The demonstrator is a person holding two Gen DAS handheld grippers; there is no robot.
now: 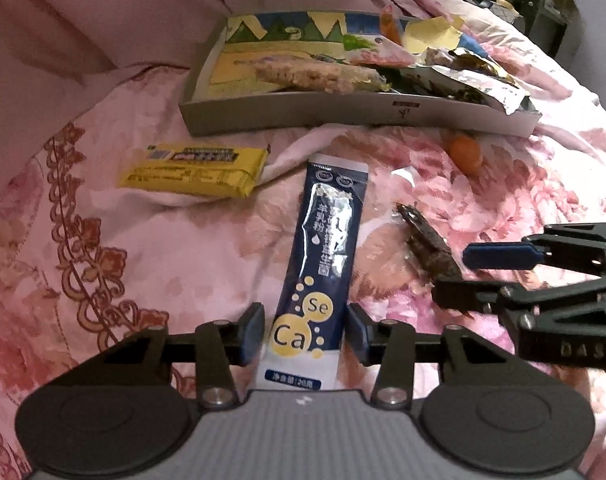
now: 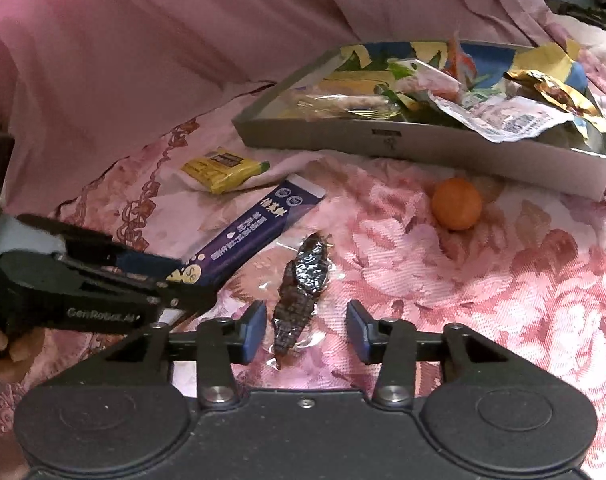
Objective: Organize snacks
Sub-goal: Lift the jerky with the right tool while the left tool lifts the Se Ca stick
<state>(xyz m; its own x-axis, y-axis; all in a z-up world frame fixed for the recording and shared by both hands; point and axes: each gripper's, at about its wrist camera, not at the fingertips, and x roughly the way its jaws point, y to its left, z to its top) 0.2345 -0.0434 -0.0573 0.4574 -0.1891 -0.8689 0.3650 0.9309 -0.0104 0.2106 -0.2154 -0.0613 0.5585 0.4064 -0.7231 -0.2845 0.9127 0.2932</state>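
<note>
— Pink flowered bedspread (image 1: 151, 248) under everything, with a shallow box (image 1: 343, 114) at twelve o'clock already half full of wrappers. What do we have in the left gripper (image 1: 305, 330)?

— We straddle the blue sachet (image 1: 323, 248) near its bottom end. It lies flat on the bed, pointing toward twelve, and the pads sit just beside its long edges. We read a sliver of gap on each side, so we call the jaws partly spread, not yet pinching.

— And the right gripper (image 2: 306, 328)?

— Also partly spread. The dark snack (image 2: 299, 292) in clear film lies between its pads, closer to the nine o'clock pad, with clear room on the three o'clock side. Nothing is gripped there either.

— How will they handle?

— The sachet looks light, thin and glossy, so it may slip or buckle; we would squeeze across its width low down, where we are. The dark snack looks soft, and its loose film is slick, so we would take the body, not the film edge.

— Pose?

— Both grippers tilt steeply down at the bed, side by side, the right one at three o'clock of the left. Fingers (image 2: 7, 348) show behind the left gripper's handle.

— What else is loose?

— A yellow packet (image 1: 195, 170) at ten o'clock and an orange ball (image 2: 457, 204) by the box's front wall.
</note>
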